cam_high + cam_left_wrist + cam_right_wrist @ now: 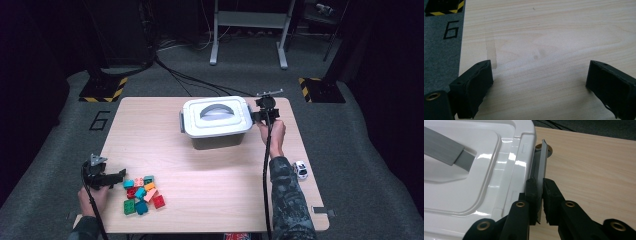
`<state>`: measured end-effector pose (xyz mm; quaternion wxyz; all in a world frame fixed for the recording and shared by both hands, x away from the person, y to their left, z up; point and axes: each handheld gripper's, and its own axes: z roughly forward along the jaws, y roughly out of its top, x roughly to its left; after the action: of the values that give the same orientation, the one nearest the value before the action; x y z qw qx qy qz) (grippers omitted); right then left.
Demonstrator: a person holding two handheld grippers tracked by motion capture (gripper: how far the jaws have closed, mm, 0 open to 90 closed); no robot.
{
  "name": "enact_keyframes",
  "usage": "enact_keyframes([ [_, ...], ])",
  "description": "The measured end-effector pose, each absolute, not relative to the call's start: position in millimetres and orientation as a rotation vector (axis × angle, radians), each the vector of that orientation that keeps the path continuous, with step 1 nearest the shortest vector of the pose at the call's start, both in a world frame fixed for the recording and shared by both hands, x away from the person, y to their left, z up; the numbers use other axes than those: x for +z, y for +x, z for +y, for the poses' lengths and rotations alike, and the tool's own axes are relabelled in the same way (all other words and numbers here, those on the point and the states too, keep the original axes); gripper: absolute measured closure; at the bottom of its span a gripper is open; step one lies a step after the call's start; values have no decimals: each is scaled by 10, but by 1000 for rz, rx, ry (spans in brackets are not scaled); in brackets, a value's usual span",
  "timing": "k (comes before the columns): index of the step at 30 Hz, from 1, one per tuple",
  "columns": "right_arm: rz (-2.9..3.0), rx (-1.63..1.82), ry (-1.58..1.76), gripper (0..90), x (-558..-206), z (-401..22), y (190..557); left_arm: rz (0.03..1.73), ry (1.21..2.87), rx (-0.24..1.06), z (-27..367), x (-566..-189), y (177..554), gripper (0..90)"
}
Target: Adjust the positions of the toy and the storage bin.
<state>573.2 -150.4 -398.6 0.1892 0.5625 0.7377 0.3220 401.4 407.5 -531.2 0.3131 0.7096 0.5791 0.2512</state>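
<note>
Only readable writing: a black "6" (98,120) marked on the grey floor left of the table (210,200), seen again in the left gripper view (451,30); nearby are yellow-black hazard-striped pads (102,90). No brand or label legible on the box. The white lidded box (216,120) sits at the far centre of the table, grey carry handle (216,110) folded flat into the lid recess. Right gripper (262,113) is at the box's right side, the person's right hand (272,134) behind it, forearm in a patterned sleeve (287,195) reaching forward from the near edge, cable trailing back along the arm. In the right gripper view the jaws are pressed together on the grey side latch (541,167) of the box, pinching the flap edge-on just beside the lid rim (520,157); the latch stands swung out from the box wall. Left gripper (117,176) rests low near the table's near-left corner, held by the left hand (92,197), pointing right toward a pile of coloured toy bricks (142,194) just beside it. In the left gripper view its jaws are spread wide over bare wood, nothing between them. A small white toy car (300,169) sits near the right edge, by the right forearm.
</note>
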Motion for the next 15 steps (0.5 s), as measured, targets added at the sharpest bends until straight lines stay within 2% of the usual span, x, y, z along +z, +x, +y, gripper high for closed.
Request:
enact_keyframes([
  [15,2090,946,1584,802,-3999,-1517,5371,1528,1873,664,4074,-5312,4013,67],
])
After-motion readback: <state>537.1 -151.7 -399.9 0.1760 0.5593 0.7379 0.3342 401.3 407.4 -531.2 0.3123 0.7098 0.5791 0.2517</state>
